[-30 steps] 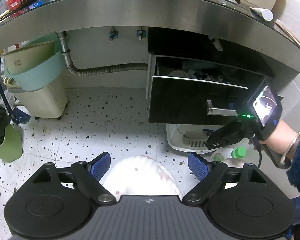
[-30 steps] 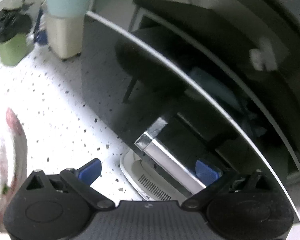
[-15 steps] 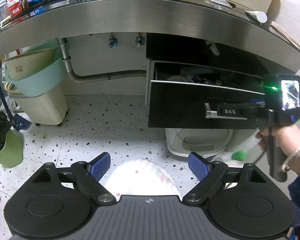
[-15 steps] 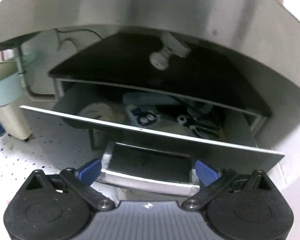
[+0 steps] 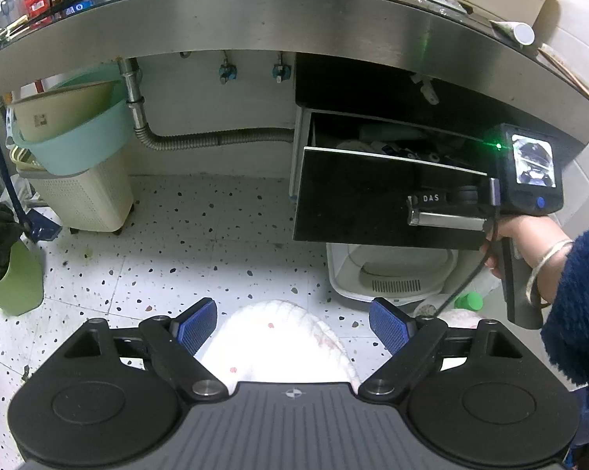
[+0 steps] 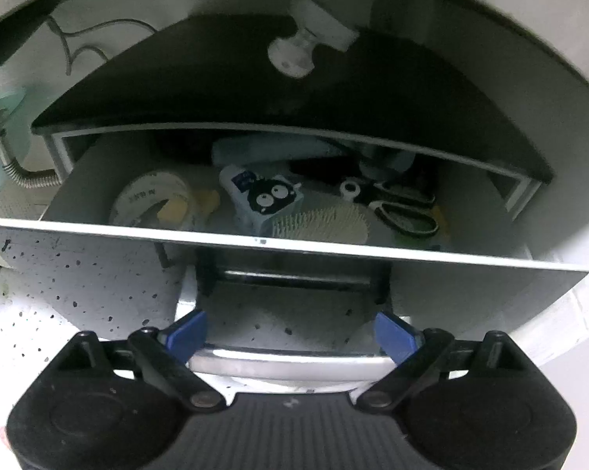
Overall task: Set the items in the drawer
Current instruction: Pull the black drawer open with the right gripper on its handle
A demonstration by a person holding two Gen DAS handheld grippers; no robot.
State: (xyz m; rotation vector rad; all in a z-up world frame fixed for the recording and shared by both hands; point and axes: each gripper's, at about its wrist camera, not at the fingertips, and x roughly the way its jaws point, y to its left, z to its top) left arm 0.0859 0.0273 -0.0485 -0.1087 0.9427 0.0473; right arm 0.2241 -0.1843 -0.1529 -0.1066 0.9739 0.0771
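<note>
**Right hand-held gripper at the drawer handle, left one waits wide**

The black drawer (image 5: 372,196) under the steel surface (image 5: 255,23) stands partly pulled out. The right hand-held gripper (image 6: 290,335) has its blue pads wide on both sides of the metal handle (image 6: 286,360) — touching or not, I cannot tell. Inside lie a tape roll (image 6: 153,199), a blue pack with a black cartoon face (image 6: 263,199), a hairbrush (image 6: 321,225) and scissors (image 6: 404,211); the back is dark and blurred. The left hand-held gripper (image 5: 292,329) is wide open over a white knitted thing (image 5: 274,348), partly hidden by its body.
</note>
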